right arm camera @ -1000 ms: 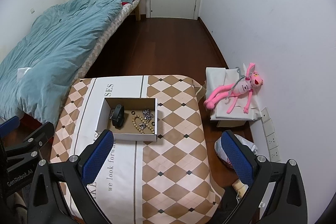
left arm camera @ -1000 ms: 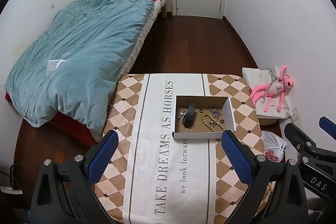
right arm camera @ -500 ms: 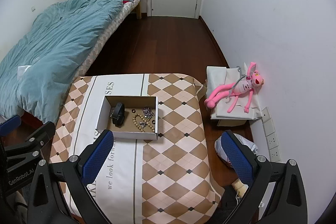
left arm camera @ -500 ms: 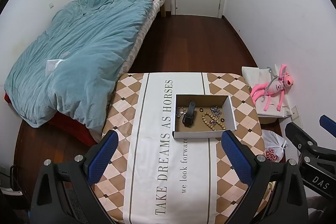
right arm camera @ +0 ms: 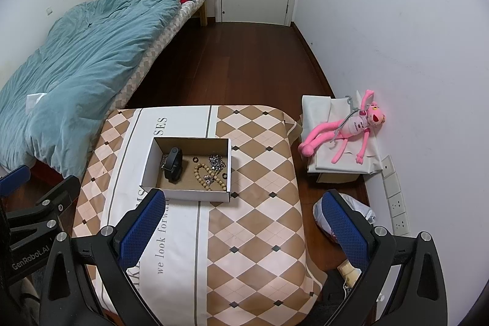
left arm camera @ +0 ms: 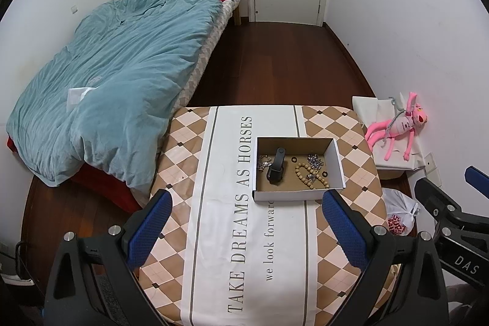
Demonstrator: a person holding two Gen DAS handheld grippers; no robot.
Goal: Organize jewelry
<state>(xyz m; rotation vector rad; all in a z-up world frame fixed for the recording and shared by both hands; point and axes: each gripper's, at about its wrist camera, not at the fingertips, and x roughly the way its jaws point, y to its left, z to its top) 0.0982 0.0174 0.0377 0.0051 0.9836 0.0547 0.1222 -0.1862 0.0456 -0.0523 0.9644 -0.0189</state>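
Left gripper (left arm camera: 246,222): wide, empty | right gripper (right arm camera: 241,219): wide, empty | box (left arm camera: 298,195): on counter (left arm camera: 220,234), just ahead | holds watch (left arm camera: 276,165), beads (left arm camera: 308,174), chains (left arm camera: 314,159) gathered, likely for keeping together.

The room is evenly and brightly lit from above, a cool white light with no hard glare. Shadows are soft: a faint one under the near side of the box (left arm camera: 298,194) and darkness beneath the bed (left arm camera: 101,182) on the left. Both views are sharp at the centre, while the fisheye bends the walls (right arm camera: 397,5) and blackens the corners.
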